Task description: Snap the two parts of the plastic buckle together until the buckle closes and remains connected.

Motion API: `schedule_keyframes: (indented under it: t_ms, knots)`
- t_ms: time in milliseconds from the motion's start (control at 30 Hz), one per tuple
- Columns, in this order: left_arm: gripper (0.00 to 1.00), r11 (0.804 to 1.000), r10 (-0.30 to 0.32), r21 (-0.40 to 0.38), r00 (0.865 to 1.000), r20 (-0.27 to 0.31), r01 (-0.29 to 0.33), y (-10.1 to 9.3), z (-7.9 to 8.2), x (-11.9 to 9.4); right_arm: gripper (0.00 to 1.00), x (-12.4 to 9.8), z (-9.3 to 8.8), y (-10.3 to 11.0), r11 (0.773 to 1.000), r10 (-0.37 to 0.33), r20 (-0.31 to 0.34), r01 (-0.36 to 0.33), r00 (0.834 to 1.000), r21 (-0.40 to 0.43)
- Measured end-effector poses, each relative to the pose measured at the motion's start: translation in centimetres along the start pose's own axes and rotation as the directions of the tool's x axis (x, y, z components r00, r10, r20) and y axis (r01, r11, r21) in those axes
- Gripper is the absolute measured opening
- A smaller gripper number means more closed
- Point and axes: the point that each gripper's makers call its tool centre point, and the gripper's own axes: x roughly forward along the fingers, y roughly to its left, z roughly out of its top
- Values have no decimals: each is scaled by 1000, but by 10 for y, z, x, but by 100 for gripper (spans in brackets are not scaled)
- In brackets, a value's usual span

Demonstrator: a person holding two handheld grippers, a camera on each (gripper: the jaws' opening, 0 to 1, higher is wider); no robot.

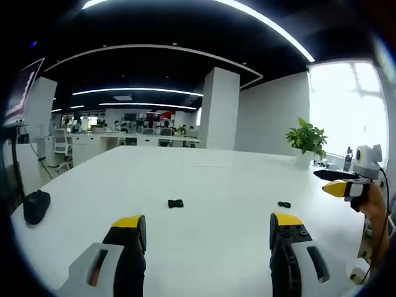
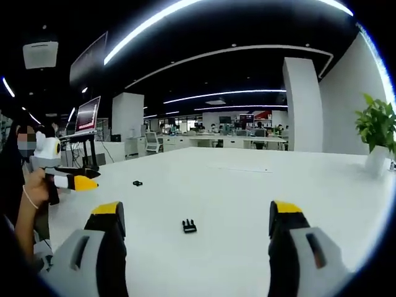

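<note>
hovering both claws wide open and empty over the tabletop (image 1: 210,179); i judge the 2 buckle halves (image 1: 176,203) (image 2: 189,226) light, stiff, slippery, best pinched across their flat sides.

No text, label, brand or number legible from either of my gripper views. The wall screen (image 2: 87,115) in the right gripper view shows a bright display, but its content is too small and blurred to read.

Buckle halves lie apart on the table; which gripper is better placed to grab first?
Probably the right gripper: a buckle half lies between its open jaws, close ahead. The left gripper is open too, but its buckle half looks farther off.
</note>
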Motion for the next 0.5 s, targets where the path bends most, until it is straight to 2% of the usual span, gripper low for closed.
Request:
schedule_keyframes:
  t_ms: [500]
  knots:
    - [83,1000,-8,17,1000,12,8,9,7,-2,96,12,-4,-6,1000,2,-25,-3,1000,-21]
